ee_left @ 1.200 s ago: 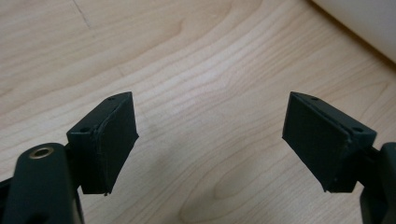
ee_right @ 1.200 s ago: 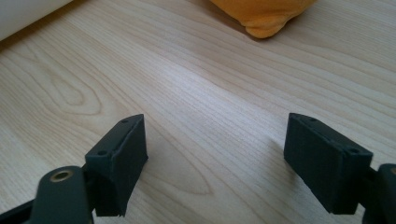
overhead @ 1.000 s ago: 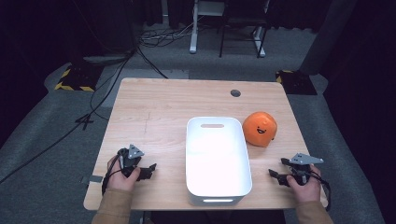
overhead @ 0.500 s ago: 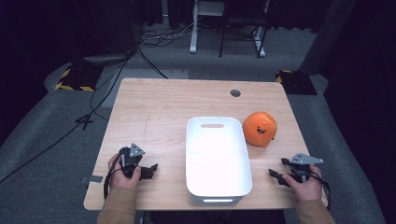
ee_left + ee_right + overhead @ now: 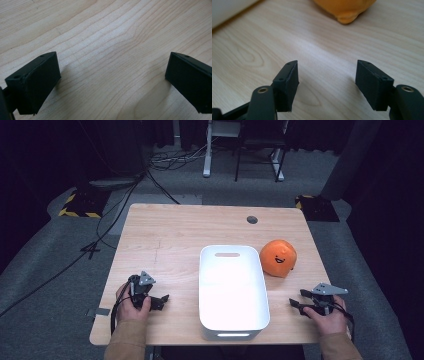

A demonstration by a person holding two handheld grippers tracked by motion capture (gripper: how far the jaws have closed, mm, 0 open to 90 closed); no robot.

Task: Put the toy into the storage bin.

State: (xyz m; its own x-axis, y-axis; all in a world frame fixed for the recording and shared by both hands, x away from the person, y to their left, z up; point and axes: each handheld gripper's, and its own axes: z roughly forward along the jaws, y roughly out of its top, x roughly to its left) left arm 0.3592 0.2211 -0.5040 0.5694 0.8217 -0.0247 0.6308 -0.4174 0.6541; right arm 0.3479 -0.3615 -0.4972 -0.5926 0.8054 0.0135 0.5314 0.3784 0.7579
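Two claws are mine, and both rest low on the wooden table [image 5: 165,235] near its front edge, neither holding anything. On the left, my left gripper [image 5: 161,301] sits with its jaws spread wide; in the left gripper view there is nothing between them but bare wood grain. From there the tabletop runs open toward the back and toward the left edge, so that side has plenty of room to swing.

In the middle stands the white bin [image 5: 233,290], long side running front to back, its near end close to the table's front edge. It is empty. It sits between my two hands, so any crossing from one side to the other has to clear its rim.

To the right of the bin, just beside its far right corner, sits the orange plush toy [image 5: 278,258] with a smiling face, upright on the wood. My right gripper [image 5: 300,303] lies nearer the front than the toy, jaws moderately apart, and the right gripper view has the toy's lower edge ahead of the jaws.

I judge the work barely begun: the toy is untouched and outside the bin. What seems left is reaching forward, closing on it and lifting it over the rim. The right table edge is close, so that lane is narrow.
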